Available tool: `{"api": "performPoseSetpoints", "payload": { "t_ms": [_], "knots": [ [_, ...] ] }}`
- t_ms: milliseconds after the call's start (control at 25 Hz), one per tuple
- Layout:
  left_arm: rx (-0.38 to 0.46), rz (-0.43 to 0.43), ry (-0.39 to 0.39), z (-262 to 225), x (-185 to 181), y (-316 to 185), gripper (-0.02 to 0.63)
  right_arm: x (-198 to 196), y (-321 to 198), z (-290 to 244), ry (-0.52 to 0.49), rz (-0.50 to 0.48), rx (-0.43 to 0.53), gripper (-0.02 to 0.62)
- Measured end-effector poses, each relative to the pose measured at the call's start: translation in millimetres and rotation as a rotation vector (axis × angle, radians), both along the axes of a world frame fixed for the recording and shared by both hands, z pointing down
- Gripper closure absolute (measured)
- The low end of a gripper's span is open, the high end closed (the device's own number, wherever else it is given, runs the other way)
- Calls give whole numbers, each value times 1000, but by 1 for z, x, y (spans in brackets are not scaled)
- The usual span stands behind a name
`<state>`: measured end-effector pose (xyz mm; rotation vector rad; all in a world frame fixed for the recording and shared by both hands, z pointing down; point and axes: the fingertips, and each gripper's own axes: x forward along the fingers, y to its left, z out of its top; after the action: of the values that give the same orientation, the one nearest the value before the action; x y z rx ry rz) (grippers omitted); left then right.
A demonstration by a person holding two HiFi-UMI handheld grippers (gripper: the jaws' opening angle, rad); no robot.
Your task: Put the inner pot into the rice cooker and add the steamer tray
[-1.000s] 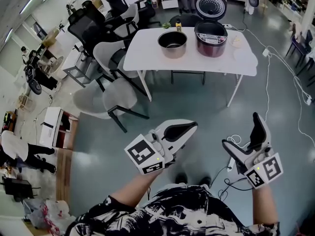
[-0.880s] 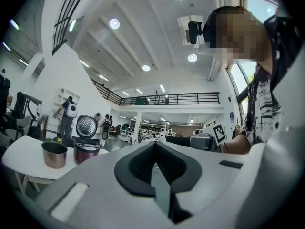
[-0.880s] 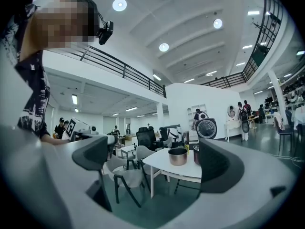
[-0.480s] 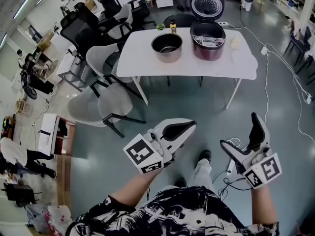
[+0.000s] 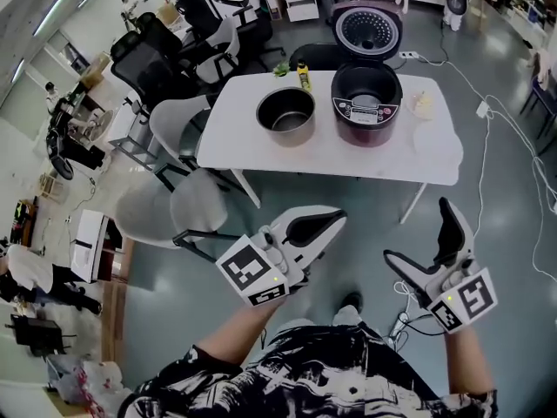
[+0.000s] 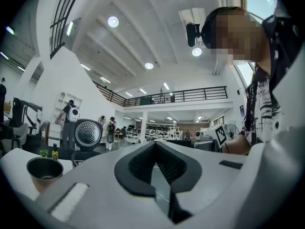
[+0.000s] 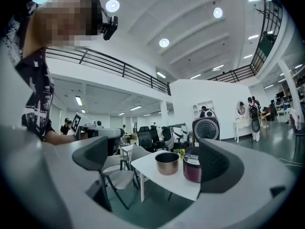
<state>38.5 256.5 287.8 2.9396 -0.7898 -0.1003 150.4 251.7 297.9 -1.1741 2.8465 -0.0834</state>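
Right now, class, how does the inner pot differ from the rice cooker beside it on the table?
The inner pot is bare metal; the rice cooker is dark red. The rice cooker carries a hinged lid, standing open; the inner pot has none. Both stand upright on the white table.

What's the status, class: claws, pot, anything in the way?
Left claw shut, empty; right claw open, empty. Pot on table, left of open cooker, untouched. Chair off table's left corner, beside the approach.
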Motion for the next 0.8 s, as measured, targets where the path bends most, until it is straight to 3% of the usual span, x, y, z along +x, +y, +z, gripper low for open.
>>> {"api": "performPoseSetpoints", "payload": {
  "t_ms": [400, 800],
  "knots": [
    [-21, -50, -2, 13, -4, -123, 601, 2, -132, 16, 0, -18, -34, 48],
    [-19, 21, 26, 21, -37, -284, 601, -44, -287, 6, 51, 16, -20, 48]
  ]
}}
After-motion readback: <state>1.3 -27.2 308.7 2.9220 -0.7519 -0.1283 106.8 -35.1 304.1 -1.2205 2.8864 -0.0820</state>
